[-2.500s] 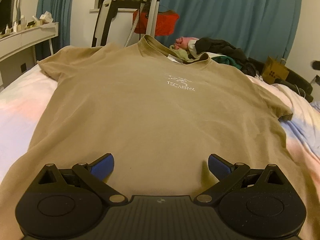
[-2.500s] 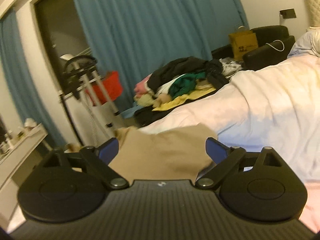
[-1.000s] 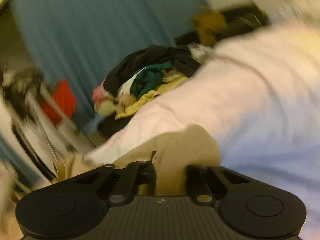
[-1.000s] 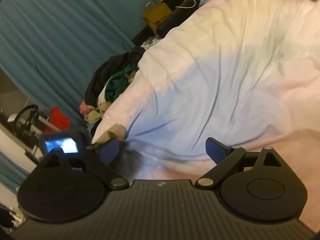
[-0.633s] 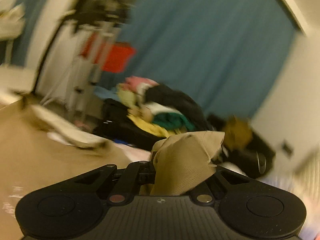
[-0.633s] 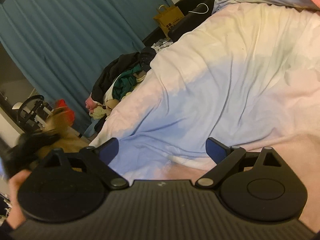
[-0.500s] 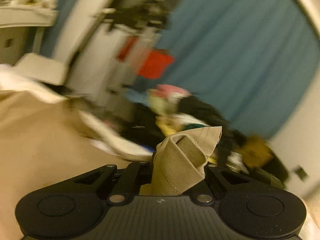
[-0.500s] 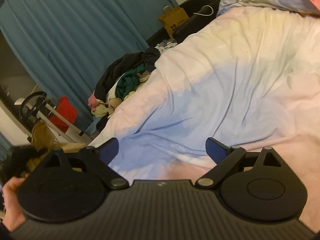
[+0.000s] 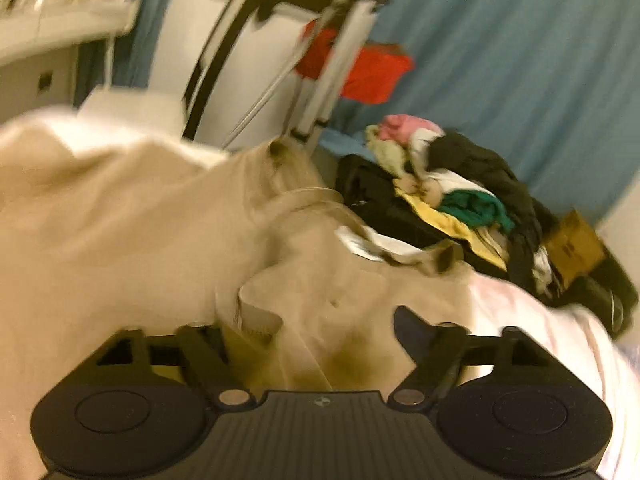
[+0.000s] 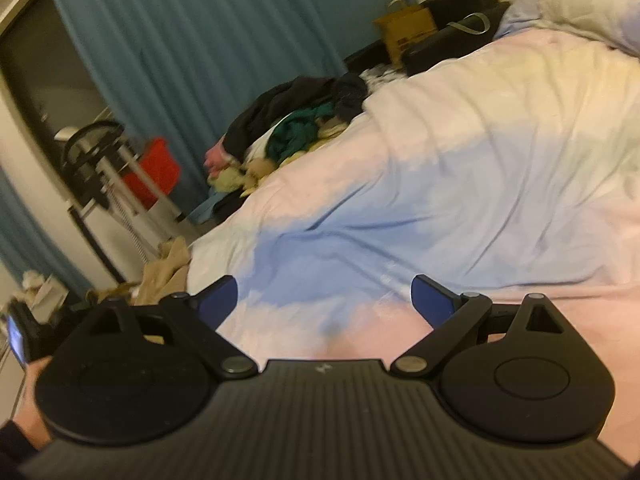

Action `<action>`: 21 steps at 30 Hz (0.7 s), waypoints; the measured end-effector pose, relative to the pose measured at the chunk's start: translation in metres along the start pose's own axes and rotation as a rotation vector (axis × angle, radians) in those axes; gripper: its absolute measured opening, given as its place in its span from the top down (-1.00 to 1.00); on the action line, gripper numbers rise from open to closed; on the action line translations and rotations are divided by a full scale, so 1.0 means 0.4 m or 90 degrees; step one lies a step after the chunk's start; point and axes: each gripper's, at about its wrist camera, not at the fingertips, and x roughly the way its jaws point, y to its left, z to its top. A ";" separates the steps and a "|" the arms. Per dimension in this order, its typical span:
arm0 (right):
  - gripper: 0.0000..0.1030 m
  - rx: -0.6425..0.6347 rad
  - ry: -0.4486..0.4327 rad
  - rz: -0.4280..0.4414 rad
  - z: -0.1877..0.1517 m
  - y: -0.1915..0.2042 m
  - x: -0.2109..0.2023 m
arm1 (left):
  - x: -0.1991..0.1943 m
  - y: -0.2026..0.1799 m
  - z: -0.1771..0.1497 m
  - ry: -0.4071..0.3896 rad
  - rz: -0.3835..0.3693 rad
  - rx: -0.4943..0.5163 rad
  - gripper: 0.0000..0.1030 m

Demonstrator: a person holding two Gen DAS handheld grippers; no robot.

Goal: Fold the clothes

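The tan T-shirt (image 9: pixel 132 224) lies on the bed, its right sleeve folded inward over the body; the collar with its white label (image 9: pixel 360 244) points toward the clothes pile. My left gripper (image 9: pixel 316 332) is open just above the folded sleeve, with tan cloth lying loose between the fingers. My right gripper (image 10: pixel 324 298) is open and empty over the bare bedspread. A bit of the shirt (image 10: pixel 168 272) and the left hand holding its gripper (image 10: pixel 24 336) show at the left edge of the right wrist view. The left view is blurred.
A pastel bedspread (image 10: pixel 460 184) covers the bed. A pile of mixed clothes (image 9: pixel 452 184) lies beyond the bed's edge and also shows in the right wrist view (image 10: pixel 296 128). A clothes steamer stand with a red box (image 9: pixel 360 68), blue curtains and a cardboard box (image 10: pixel 404 28) stand behind.
My left gripper carried the gripped sleeve over the shirt body, then opened and let it drop. My right gripper stayed open and tilted a little over the bedspread.
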 end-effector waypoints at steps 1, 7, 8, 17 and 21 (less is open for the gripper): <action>-0.84 -0.007 0.007 0.008 -0.003 0.006 0.002 | -0.048 -0.018 -0.022 -0.001 -0.004 0.019 -0.59; -0.84 -0.050 0.049 0.071 -0.028 0.047 -0.021 | -0.338 -0.106 -0.165 -0.006 -0.017 0.131 -0.71; -0.84 -0.053 0.059 0.081 -0.032 0.052 -0.026 | -0.391 -0.107 -0.200 -0.003 -0.013 0.150 -0.71; -0.84 -0.122 0.093 0.071 -0.081 0.105 -0.141 | -0.686 -0.054 -0.457 -0.004 -0.018 0.196 -0.80; -0.84 -0.036 0.127 0.085 -0.120 0.074 -0.211 | -0.684 0.005 -0.471 0.027 -0.024 0.169 -0.80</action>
